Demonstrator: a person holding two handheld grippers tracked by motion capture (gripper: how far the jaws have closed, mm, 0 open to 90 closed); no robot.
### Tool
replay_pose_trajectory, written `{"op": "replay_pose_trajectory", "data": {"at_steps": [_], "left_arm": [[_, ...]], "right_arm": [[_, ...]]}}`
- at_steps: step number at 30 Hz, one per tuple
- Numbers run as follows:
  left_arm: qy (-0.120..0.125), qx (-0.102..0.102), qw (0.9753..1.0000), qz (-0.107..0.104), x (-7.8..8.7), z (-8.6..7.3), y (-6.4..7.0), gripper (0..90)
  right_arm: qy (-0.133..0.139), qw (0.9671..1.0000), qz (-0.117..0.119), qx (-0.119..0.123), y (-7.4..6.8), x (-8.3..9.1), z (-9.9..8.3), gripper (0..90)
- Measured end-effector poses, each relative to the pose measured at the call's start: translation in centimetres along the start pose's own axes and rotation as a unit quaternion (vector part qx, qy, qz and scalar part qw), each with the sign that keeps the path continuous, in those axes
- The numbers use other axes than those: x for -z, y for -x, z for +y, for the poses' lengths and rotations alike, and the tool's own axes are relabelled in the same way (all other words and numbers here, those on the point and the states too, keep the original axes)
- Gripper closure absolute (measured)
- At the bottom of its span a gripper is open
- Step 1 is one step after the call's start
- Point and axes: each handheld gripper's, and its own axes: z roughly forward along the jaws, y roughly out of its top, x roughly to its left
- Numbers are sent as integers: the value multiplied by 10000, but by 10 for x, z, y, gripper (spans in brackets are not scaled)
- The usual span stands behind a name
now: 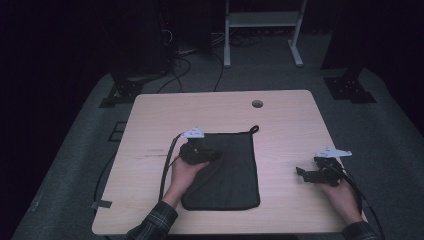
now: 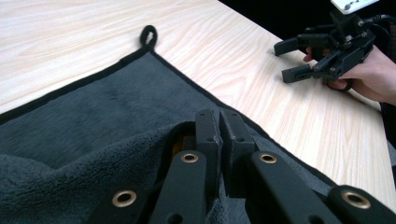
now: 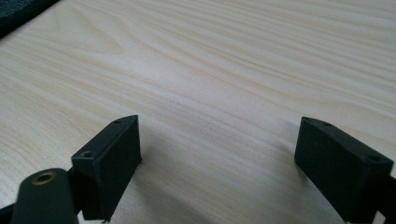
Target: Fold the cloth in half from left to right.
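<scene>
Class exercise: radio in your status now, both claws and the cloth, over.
Left claw shut on dark grey towel, edge lifted. Right claw open, resting on bare wooden table, apart from towel. Nothing in the way.

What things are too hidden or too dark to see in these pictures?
- High view: the left gripper sits on the dark grey fleece towel, and its jaws blend into the cloth.
- Left gripper view: the lifted towel fold hides how much cloth is pinched between the shut jaws.
- Right gripper view: the towel is cut off by the top left edge.
- High view: the room behind the light wooden table is too dark.
</scene>
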Motion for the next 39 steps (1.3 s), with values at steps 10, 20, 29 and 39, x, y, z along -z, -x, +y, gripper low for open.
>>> {"op": "replay_pose_trajectory", "data": {"at_steps": [10, 20, 29, 39], "left_arm": [[-116, -138, 9996, -206, -32, 10, 9, 867], [-271, -202, 9989, -315, -59, 16, 14, 867], [-438, -130, 9980, -444, -88, 18, 16, 867], [-1012, -255, 9941, -310, -122, 12, 19, 859]], "right_arm": [[0, 10000, -2, 5, 0, 0, 0, 135], [-1, 10000, -1, 1, 0, 0, 0, 135], [-1, 10000, 0, -3, 0, 0, 0, 135], [0, 10000, 10, 7, 0, 0, 0, 135]]}}
